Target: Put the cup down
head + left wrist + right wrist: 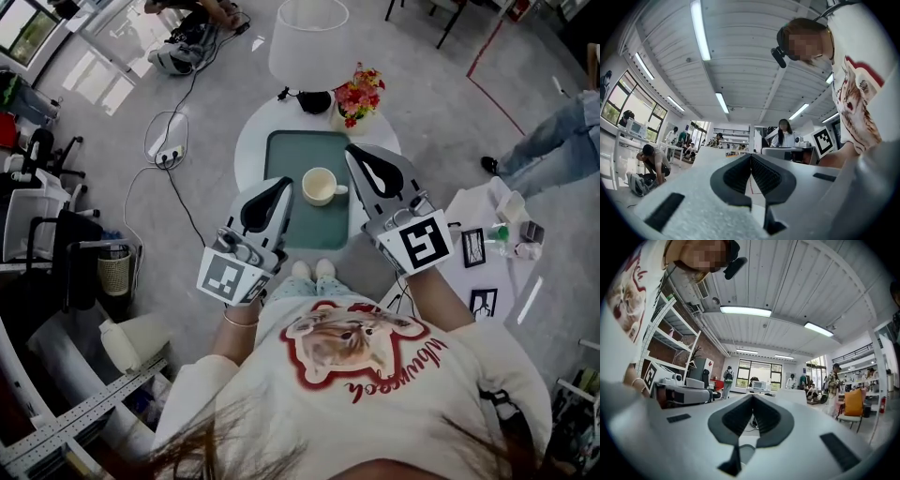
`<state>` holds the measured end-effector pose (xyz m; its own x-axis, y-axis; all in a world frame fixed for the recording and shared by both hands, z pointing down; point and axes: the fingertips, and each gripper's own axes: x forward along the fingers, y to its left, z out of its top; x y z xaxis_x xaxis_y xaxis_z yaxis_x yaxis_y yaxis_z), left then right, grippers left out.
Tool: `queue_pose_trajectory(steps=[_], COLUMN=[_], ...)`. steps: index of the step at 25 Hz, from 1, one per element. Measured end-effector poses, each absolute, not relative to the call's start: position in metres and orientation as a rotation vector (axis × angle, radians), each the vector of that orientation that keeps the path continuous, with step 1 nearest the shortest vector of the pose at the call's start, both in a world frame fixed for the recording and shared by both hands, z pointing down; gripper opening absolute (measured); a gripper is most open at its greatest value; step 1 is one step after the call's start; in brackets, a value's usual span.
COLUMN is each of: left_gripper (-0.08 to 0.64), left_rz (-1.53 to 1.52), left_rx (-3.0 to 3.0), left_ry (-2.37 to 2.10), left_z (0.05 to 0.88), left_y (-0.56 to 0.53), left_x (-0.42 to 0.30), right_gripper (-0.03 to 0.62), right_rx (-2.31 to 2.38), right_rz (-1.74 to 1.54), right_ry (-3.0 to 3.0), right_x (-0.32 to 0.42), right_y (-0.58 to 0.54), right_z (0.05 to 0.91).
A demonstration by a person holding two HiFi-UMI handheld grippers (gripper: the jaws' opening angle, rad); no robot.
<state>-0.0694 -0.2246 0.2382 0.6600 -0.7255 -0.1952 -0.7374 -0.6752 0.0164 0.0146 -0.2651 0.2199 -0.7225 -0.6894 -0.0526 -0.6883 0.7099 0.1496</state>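
Note:
A cream cup [320,185] stands upright on a green tray [309,148] on the small round white table [251,141], its handle turned to the right. My left gripper [284,183] hangs just left of the cup and does not touch it. My right gripper [353,152] is just right of the cup, also apart from it. In the left gripper view the left gripper [750,157] has its jaws closed tip to tip with nothing between them. The right gripper [753,397] looks the same in the right gripper view. Neither gripper view shows the cup.
A white-shaded lamp [308,42] and a vase of flowers [359,95] stand at the table's far side. At the right, a low white table [469,208] holds picture frames and bottles. A person's legs [548,141] are at far right. Cables and a power strip [167,155] lie at left.

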Motion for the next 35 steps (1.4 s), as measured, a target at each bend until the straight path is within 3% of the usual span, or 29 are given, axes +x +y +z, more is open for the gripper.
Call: queue_pose_trajectory(steps=[13,35], left_gripper=[0.014,0.015], left_rz=[0.282,0.328], left_rx=[-2.748,-2.744], left_ry=[1.250,1.227], left_z=[0.232,0.223], left_y=[-0.193,0.019], left_x=[-0.074,-0.090], right_gripper=[0.028,0.028], right_rx=[1.228,1.315], right_rz=[-0.242,-0.196], right_ry=[-2.908,-2.925], right_x=[0.031,0.014], right_y=[-0.230,-0.018], right_z=[0.222,0.209])
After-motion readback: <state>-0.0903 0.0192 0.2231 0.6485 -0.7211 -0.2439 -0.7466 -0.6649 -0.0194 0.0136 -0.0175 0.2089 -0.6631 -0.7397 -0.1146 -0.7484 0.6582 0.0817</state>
